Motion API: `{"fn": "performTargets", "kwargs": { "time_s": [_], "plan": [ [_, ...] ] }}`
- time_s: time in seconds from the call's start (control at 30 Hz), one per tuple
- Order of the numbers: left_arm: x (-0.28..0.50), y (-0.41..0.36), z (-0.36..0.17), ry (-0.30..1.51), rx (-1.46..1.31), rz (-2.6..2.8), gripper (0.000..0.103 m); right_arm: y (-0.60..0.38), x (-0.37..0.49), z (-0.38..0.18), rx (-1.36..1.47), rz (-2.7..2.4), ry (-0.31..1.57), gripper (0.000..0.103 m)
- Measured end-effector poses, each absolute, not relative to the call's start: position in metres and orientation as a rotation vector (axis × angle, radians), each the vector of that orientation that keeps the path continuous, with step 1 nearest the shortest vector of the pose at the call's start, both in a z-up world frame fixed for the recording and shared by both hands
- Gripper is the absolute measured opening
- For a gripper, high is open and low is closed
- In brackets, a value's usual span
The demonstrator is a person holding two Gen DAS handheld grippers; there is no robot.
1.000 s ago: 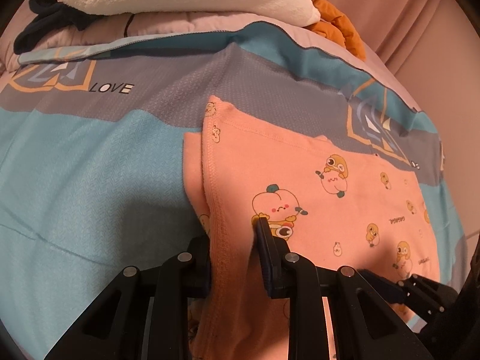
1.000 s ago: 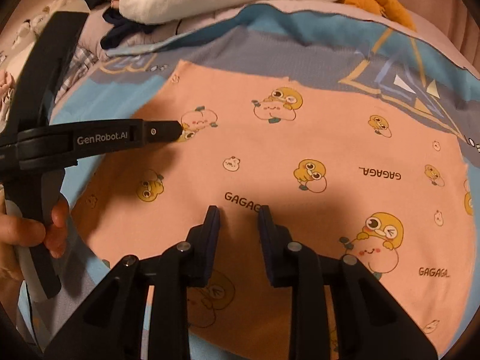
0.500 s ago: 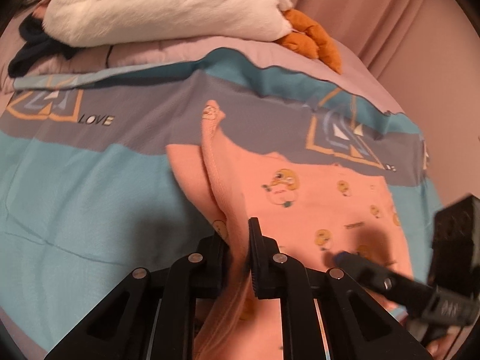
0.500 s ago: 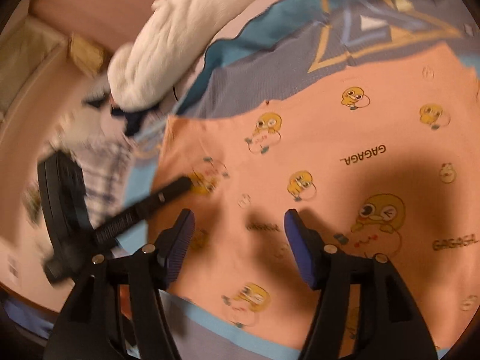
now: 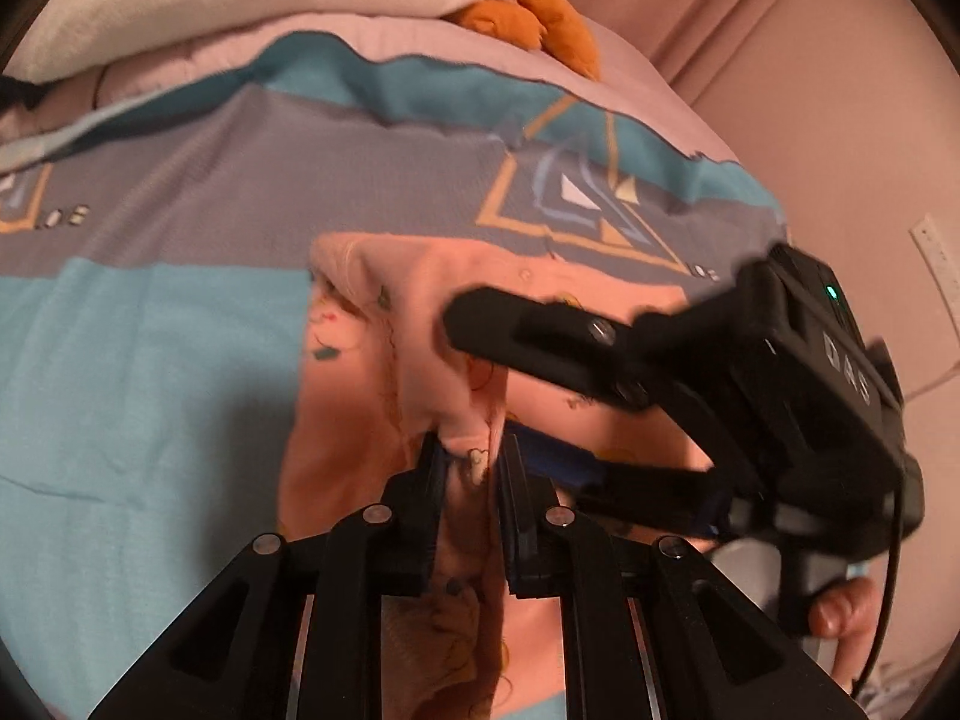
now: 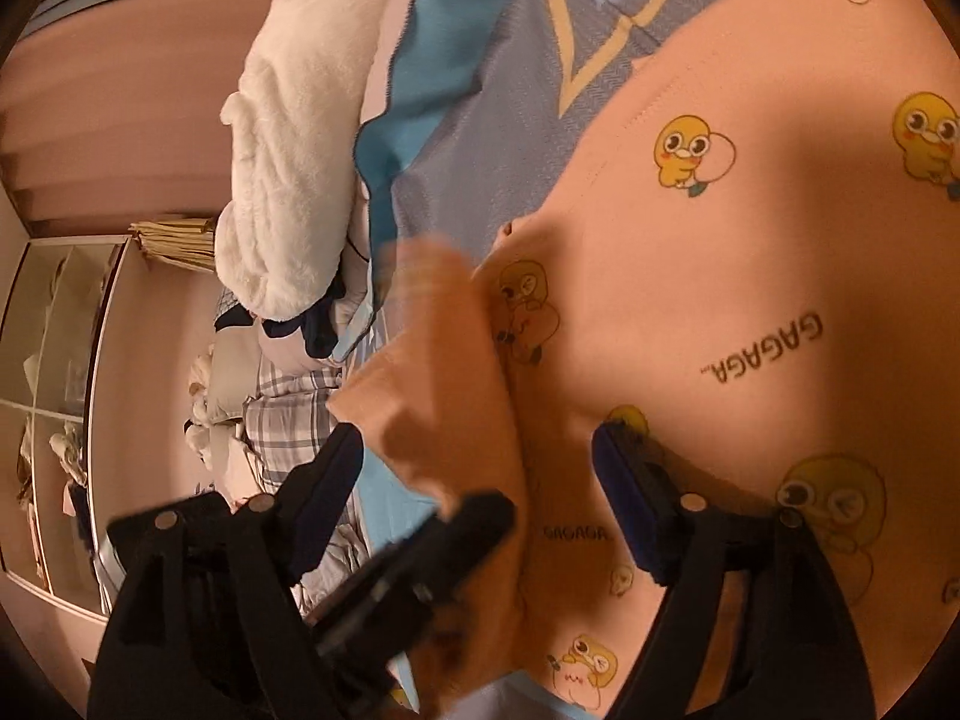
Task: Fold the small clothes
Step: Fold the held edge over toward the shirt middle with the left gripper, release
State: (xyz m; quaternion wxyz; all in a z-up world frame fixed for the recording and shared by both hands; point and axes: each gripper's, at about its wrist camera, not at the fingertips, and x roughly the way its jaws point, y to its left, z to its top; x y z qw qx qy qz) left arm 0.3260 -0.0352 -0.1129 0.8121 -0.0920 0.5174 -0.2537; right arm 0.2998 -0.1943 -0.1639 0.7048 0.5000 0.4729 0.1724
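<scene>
Folding pink garment [image 5: 432,324] on bed [image 5: 150,360]

Left hand-held gripper [image 5: 471,456] clamped on lifted edge; right hand-held gripper [image 6: 480,450] opening, fold between its jaws; bare bedspread leftward.

Small peach-pink garment [image 5: 432,330] printed with yellow cartoon ducks and "GAGAGA" lettering, mostly spread flat on the patterned bedcover, one stitched edge pinched up into a raised fold
</scene>
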Motion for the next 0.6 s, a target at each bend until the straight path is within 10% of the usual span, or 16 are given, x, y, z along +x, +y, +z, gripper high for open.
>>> {"fn": "performTargets", "kwargs": {
  "time_s": [0.43,0.6],
  "plan": [
    [0.291,-0.005,-0.098,1.057,-0.196,-0.603,0.012,-0.183,0.312,-0.158,0.940,0.359,1.088,0.071],
    [0.276,0.031,-0.103,1.061,-0.190,-0.524,0.012,-0.176,0.313,-0.161,0.796,0.273,1.111,0.023]
  ]
}}
